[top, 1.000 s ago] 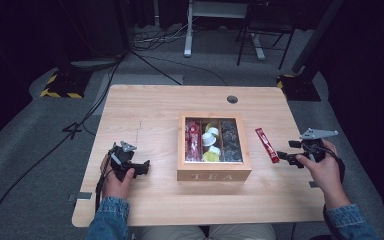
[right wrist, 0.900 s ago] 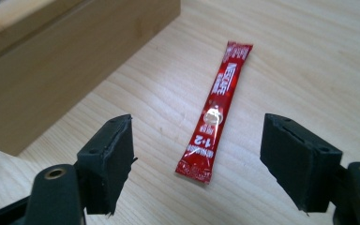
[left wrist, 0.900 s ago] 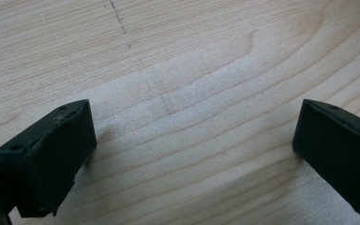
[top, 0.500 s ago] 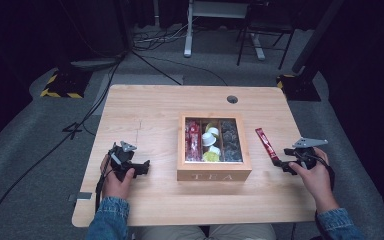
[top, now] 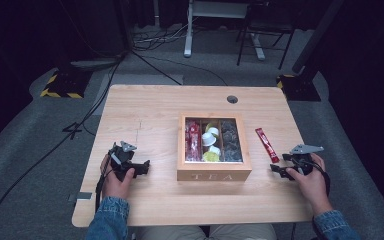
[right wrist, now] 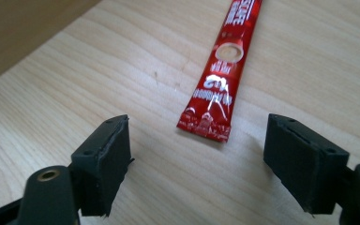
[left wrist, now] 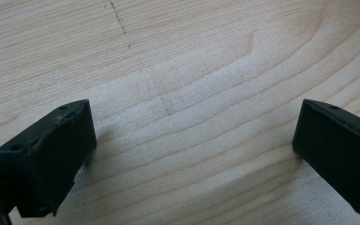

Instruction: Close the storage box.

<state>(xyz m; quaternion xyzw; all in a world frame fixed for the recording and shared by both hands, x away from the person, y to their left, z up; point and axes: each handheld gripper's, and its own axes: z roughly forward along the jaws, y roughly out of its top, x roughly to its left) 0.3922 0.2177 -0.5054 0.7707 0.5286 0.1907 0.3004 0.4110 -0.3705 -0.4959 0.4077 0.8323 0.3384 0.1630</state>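
A red stick packet (top: 266, 145) lies flat on the table to the right of an open wooden tea box (top: 214, 175). My right gripper (top: 278, 168) hovers low just behind the packet's near end. In the right gripper view the packet (right wrist: 220, 79) ends level with the tips of my right gripper (right wrist: 199, 159). Those jaws stand wide and have just been opening, and neither pad touches the packet. Left of the box, my left gripper (top: 141, 167) rests near the table with its jaws wide apart. Nothing but bare wood lies between the tips of my left gripper (left wrist: 192, 150).
The tea box has three compartments: red packets (top: 192, 140) on the left, white and yellow pods (top: 210, 142) in the middle, dark items (top: 230, 142) on the right. A round cable hole (top: 232, 99) sits near the far edge. Dark floor surrounds the table (top: 145, 115).
My right hand has come down toward the table and in toward the packet's near end. The left hand has stayed put.
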